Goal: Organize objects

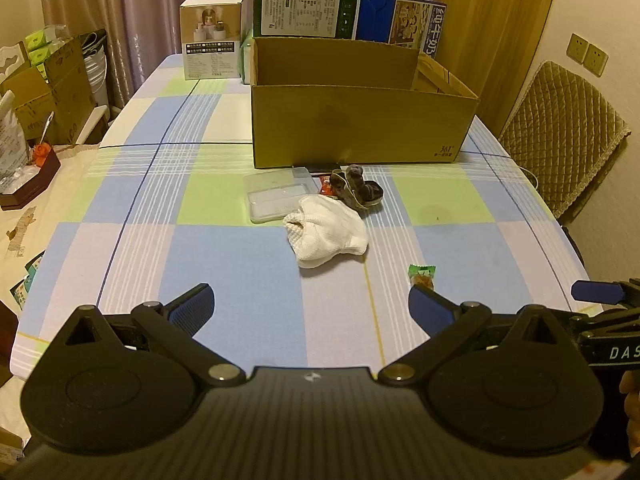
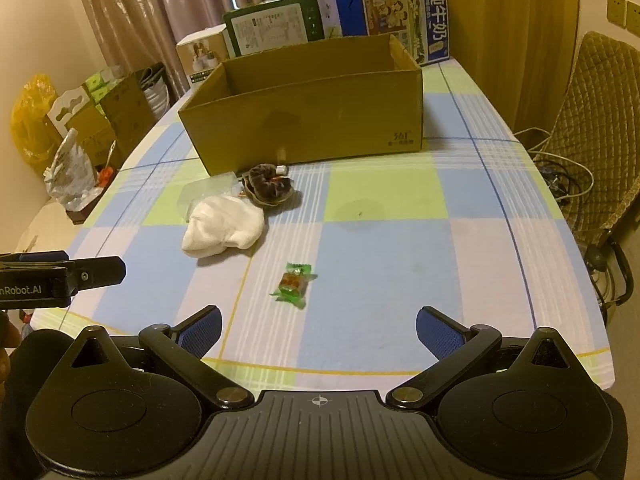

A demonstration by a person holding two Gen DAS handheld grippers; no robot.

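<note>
Both grippers are held low over the near edge of a checked desk [image 2: 384, 248], the left gripper [image 1: 310, 308] and right gripper [image 2: 318, 328] with jaws spread wide and nothing gripped. A green-wrapped sweet [image 2: 294, 282] lies just ahead of the right gripper. Farther back, a white cloth [image 1: 326, 232], a clear plastic case [image 1: 272, 196] and a dark scrunchie [image 1: 360, 190] are clustered before an open cardboard box [image 1: 360, 128].

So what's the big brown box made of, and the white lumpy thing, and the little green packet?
The big box looks like plain matte cardboard: brown, with folded flaps. The white lump seems to be soft knitted cloth, maybe a sock or towel; its surface is bumpy. The green packet looks like shiny plastic wrap with crinkled ends.
</note>
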